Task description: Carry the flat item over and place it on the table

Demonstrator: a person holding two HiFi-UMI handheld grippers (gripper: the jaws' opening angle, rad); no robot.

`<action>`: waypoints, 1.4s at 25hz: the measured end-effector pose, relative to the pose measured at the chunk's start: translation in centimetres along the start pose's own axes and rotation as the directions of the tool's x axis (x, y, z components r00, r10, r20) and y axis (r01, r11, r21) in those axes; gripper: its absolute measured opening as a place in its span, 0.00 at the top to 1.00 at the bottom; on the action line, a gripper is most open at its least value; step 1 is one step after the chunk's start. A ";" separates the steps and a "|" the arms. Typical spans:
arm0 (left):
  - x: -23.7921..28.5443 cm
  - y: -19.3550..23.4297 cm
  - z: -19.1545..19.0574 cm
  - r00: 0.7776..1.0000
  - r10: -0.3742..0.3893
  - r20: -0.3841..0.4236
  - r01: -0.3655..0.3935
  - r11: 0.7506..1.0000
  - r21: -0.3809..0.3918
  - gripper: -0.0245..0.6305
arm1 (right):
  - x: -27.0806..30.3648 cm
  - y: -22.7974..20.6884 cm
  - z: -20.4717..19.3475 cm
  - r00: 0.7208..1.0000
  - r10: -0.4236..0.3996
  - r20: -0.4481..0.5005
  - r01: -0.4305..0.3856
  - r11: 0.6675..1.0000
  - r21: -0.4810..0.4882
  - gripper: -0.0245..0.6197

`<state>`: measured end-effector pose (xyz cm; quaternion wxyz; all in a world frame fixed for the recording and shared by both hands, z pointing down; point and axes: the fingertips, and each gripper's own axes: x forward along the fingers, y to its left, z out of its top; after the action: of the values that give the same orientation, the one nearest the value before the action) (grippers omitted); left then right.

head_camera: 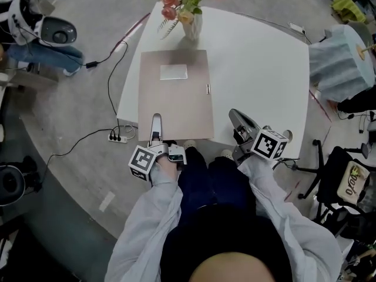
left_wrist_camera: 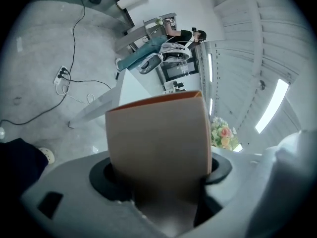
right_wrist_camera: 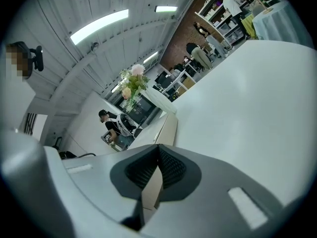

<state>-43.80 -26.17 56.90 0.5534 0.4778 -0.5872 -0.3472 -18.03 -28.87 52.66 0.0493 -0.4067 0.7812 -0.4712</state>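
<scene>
I see the flat brown cardboard sheet [head_camera: 176,101] lying on the white table [head_camera: 258,69], left gripper [head_camera: 156,120] slack around its near edge, right gripper [head_camera: 235,117] clenched empty; only withdrawal remains.

A white table [head_camera: 258,57] spreads ahead of the left gripper [head_camera: 156,119] — flower vase [head_camera: 191,19] at its far edge. Left of that gripper, grey floor [head_camera: 70,116] carries a black cable [head_camera: 110,81] and power strip [head_camera: 117,137]. Light strips [right_wrist_camera: 99,26] glow on the pale ceiling [right_wrist_camera: 99,73].
</scene>
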 end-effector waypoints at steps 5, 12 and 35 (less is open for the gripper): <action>-0.4 2.1 -0.7 0.997 0.083 0.004 -0.083 0.997 0.008 0.34 | 0.4 0.2 0.0 0.999 0.024 -0.026 -0.024 1.000 -0.008 0.95; -0.5 2.3 -0.5 0.983 0.183 0.019 -0.184 0.967 0.175 0.26 | 0.3 0.3 0.0 0.998 0.031 -0.048 -0.032 0.999 -0.013 0.95; -2.0 2.6 0.5 0.967 0.248 0.063 -0.236 0.772 0.590 0.05 | -2.3 0.2 0.3 0.998 0.013 -0.057 -0.021 0.990 -0.143 0.95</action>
<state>-44.93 -23.59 58.66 0.4219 0.5501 -0.7175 -0.0680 -16.45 -27.47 51.63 0.0019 -0.3891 0.8175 -0.4246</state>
